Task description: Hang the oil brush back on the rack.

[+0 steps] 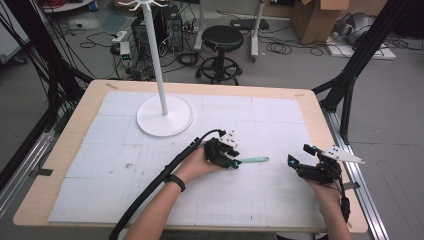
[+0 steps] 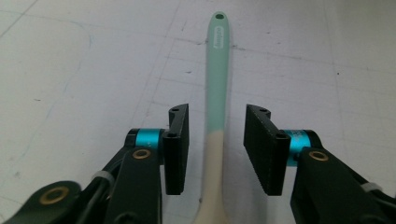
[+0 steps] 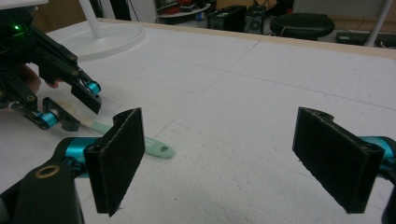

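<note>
A spatula with a mint-green handle (image 1: 254,160) and a cream part nearer its head lies flat on the white mat. In the left gripper view the handle (image 2: 216,84) runs straight away between the two jaws, which stand apart on either side without touching it. My left gripper (image 1: 234,163) is open and low over the spatula's cream end. My right gripper (image 1: 303,156) is open to the right of the handle's tip, nothing between its jaws. The right gripper view shows the handle's holed tip (image 3: 159,149) and the left gripper (image 3: 77,105) astride the spatula.
A white stand with a round base (image 1: 165,116) and a tall pole (image 1: 156,55) rises at the back of the mat. The table's wooden edge (image 1: 200,86) frames the mat. A black stool (image 1: 222,39) and cables lie on the floor beyond.
</note>
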{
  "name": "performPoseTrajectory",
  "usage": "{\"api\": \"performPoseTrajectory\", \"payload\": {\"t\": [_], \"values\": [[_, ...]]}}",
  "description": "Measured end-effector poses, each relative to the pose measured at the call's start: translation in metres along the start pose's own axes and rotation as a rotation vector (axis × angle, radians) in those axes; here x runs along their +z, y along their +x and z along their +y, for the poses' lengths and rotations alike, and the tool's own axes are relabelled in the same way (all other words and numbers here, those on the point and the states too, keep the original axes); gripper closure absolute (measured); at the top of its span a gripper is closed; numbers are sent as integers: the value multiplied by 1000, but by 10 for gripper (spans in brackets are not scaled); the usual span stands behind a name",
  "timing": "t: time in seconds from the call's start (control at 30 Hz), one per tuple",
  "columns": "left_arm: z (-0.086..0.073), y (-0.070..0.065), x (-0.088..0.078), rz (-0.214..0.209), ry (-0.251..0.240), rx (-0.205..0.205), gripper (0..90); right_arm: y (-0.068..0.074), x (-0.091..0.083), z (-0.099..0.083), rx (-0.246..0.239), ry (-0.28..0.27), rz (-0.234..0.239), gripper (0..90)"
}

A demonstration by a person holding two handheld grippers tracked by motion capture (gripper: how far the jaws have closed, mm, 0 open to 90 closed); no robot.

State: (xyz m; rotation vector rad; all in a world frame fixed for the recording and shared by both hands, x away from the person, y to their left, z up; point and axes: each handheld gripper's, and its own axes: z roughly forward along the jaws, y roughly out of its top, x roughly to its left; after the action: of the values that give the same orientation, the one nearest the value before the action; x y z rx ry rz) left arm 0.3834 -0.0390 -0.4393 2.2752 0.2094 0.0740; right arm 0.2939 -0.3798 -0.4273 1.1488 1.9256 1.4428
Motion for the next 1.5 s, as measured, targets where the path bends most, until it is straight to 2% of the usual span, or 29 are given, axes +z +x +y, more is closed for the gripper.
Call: {"api": "performPoseTrajectory", "payload": {"t": [0.1, 0.3, 0.5, 0.53, 0.73, 0.8, 1.1, 1.2, 1.3, 1.5], "values": [[-2, 0, 2, -1, 15, -1, 659, 1, 0, 0, 1, 6, 2, 164], [-2, 2, 2, 7, 14, -9, 724, 1, 0, 0, -2, 3, 1, 165], [-3, -2, 2, 5, 13, 11, 799, 1, 1, 0, -3, 3, 5, 165], [-3, -2, 2, 6, 7, 5, 806, 1, 1, 0, -2, 2, 5, 165], [-7, -2, 2, 4, -17, -9, 815, 1, 1, 0, -8, 3, 5, 165], [-6, -3, 2, 11, -11, 3, 817, 2, 1, 0, -10, 2, 7, 165], [-5, -4, 1, 12, -7, 3, 822, 2, 0, 0, -12, 1, 8, 167], [-3, -4, -2, 16, -12, 4, 823, 2, 0, 0, -13, 2, 8, 167], [-1, -3, -9, 11, -39, -1, 823, 2, 0, 0, -12, 1, 8, 167], [1, 0, -28, 38, -93, -15, 823, 2, 0, 0, -10, -3, 8, 167]]}}
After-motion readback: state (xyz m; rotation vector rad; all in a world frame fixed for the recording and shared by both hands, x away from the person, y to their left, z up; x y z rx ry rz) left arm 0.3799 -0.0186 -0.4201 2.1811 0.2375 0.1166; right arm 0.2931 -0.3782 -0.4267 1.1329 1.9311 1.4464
